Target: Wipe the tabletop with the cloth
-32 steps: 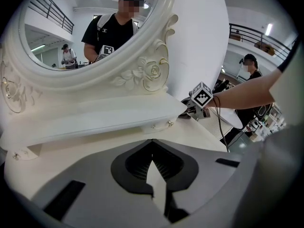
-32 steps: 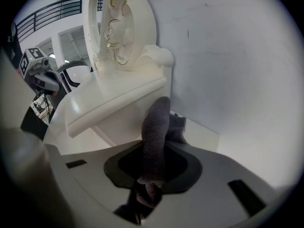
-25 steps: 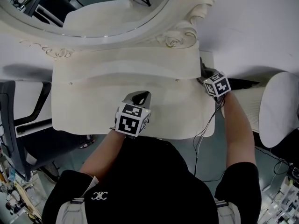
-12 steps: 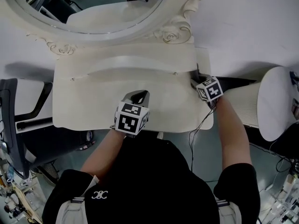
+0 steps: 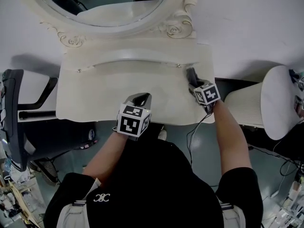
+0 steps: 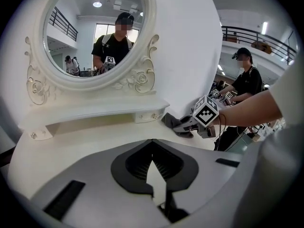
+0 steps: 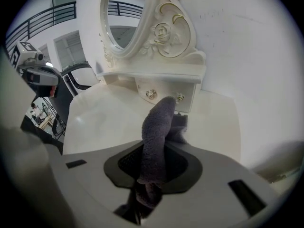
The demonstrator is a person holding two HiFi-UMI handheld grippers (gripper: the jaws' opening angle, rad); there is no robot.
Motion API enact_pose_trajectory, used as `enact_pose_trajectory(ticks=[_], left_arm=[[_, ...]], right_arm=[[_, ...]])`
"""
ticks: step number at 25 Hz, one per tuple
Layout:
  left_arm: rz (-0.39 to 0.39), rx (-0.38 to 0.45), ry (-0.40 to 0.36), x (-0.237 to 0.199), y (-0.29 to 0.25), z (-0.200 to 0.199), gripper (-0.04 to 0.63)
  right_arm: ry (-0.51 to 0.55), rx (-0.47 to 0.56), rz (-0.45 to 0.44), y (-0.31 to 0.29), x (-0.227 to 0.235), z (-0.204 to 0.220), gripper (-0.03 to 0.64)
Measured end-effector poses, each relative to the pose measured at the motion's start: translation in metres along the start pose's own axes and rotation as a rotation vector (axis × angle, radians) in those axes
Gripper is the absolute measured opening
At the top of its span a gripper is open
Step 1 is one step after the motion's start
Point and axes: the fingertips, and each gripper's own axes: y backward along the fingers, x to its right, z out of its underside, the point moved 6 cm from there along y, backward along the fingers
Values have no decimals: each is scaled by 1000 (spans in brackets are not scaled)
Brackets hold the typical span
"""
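The right hand-held gripper (image 5: pixel 192 80) is clamped on the dark grey cloth (image 7: pixel 156 132), a thick fold of which rises from between its jaws. It sits at the right of the cream bench (image 5: pixel 104 94), with the cloth just below the raised shelf (image 7: pixel 161 80) and its two small knobs. The left hand-held gripper (image 6: pixel 152 144), at lower centre over the bench's front edge, has its jaws pressed together, nothing between them.

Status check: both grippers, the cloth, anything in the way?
Left gripper shut, empty, at tabletop front edge. Right gripper shut on cloth, cloth down at back right. Raised shelf just ahead.
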Motion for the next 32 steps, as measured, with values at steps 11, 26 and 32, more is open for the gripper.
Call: enact_pose_trajectory(ticks=[11,26,32], left_arm=[[13,-2,75,11,16,9,6],[-23,28,161,-56,56,37,6],[-84,53,236,-110,92,62,6]], right_arm=[[-197,55,13,18,-39,20,83],[-367,76,-9,-12,-109,-3,83],[-331,65,-48,-46,-166,-37,83]])
